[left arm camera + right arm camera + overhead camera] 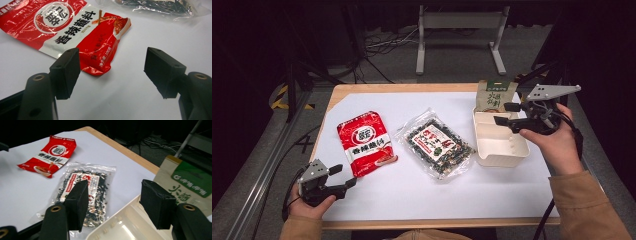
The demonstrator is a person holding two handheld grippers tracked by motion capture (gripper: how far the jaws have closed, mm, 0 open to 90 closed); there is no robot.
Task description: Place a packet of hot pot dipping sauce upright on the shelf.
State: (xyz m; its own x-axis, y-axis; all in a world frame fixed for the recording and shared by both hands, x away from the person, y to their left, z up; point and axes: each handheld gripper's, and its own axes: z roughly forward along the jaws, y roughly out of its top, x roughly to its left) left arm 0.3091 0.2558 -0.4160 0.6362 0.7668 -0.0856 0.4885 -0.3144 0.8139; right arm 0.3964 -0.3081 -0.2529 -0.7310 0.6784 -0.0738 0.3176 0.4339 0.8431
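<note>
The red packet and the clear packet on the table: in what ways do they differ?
The red packet is opaque with a white band of print; the clear packet shows dark contents. The red packet lies at the left, near the left gripper; the clear one is beside the tray. Both lie flat on the white sheet.

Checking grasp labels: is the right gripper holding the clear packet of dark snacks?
No. The right gripper hovers open and empty over the tray, while the clear packet lies apart on the table.

On the table (362, 90) three packets and a tray sit in a row: the sauce packet (363, 142) left, the seaweed bag (437, 144) in the middle, the tray (499, 137) right, the paper pouch (496, 96) behind the tray, touching its far edge.
</note>
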